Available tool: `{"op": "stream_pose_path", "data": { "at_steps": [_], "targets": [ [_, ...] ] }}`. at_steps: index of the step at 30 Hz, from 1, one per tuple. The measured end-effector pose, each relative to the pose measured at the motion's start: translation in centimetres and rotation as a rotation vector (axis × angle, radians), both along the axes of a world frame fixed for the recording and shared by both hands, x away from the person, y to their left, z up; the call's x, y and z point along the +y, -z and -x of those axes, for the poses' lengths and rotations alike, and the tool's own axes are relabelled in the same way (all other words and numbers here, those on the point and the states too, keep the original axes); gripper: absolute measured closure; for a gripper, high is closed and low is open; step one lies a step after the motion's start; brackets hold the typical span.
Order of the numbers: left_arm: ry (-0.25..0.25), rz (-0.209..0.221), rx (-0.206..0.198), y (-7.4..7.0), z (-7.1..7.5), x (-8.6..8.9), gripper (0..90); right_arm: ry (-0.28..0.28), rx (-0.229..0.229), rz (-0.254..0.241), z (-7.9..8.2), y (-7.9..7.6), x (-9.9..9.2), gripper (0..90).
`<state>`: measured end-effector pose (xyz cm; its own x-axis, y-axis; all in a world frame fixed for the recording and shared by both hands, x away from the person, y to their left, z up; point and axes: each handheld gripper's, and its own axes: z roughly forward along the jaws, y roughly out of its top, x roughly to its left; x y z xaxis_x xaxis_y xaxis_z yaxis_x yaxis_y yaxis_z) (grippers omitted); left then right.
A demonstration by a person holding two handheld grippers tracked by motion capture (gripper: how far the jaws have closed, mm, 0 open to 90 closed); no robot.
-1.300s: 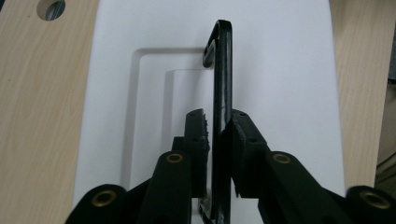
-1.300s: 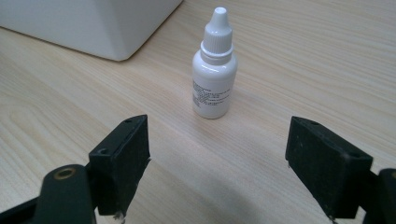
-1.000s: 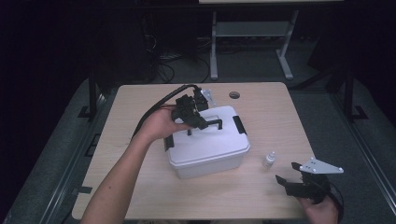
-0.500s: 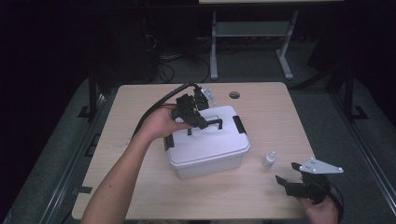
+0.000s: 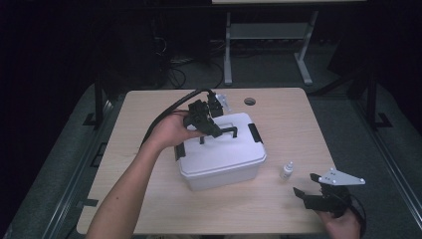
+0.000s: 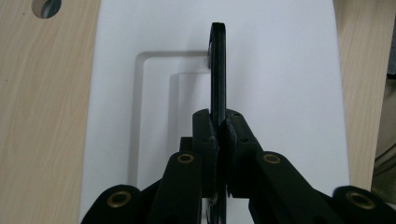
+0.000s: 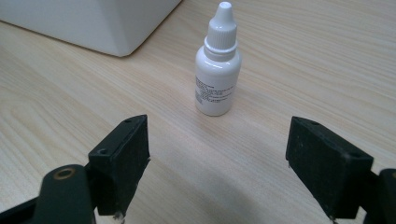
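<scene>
Right gripper view, printed dropper bottle label

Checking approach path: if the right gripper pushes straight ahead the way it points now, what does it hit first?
Most likely the small white dropper bottle, upright on the table between the open jaws' line. The white box sits farther off to one side.

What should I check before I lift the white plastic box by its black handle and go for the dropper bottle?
1. Left gripper shut on the black carry handle: ok.
2. Handle raised off the white plastic box lid: ok.
3. Black side latches fastened: cannot tell.
4. Right gripper jaws open: ok.
5. Small white dropper bottle upright, ahead between the jaws, untouched: ok.
6. Bottle apart from the box: ok.
</scene>
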<state>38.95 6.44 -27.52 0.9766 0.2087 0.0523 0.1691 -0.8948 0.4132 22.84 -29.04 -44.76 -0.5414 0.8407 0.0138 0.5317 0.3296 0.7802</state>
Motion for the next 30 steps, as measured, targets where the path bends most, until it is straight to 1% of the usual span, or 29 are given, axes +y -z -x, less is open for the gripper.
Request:
{"op": "stream_pose_path", "data": {
  "at_steps": [6, 7, 13, 16, 20, 25, 30],
  "targets": [
    [0.005, 0.001, -0.003, -0.4, 0.0, 0.0, 84.2, -0.003, -0.002, 0.002, 0.0, 0.0, 0.0, 21.0],
    [0.002, 0.009, -0.003, -0.4, 0.0, 0.0, 84.3, -0.003, -0.001, 0.002, 0.0, 0.0, 0.0, 21.0],
    [0.004, 0.01, -0.016, -1.2, 0.0, 0.2, 84.2, -0.004, 0.001, 0.004, 0.0, 0.0, 0.1, 21.0],
    [-0.002, 0.026, -0.015, -1.7, 0.1, 0.4, 84.3, -0.005, 0.0, 0.004, -0.1, 0.0, 0.1, 20.9],
    [-0.005, 0.028, -0.025, -2.3, 0.2, 0.6, 84.2, -0.005, -0.001, 0.006, -0.1, 0.0, 0.1, 20.8],
    [-0.009, 0.04, -0.038, -3.4, 0.5, 1.3, 84.3, -0.006, -0.002, 0.008, -0.1, -0.1, 0.1, 20.7],
    [-0.029, 0.041, -0.057, -4.8, 1.0, 2.5, 84.2, -0.006, 0.0, 0.008, -0.1, -0.1, 0.2, 20.7]
  ]
}}
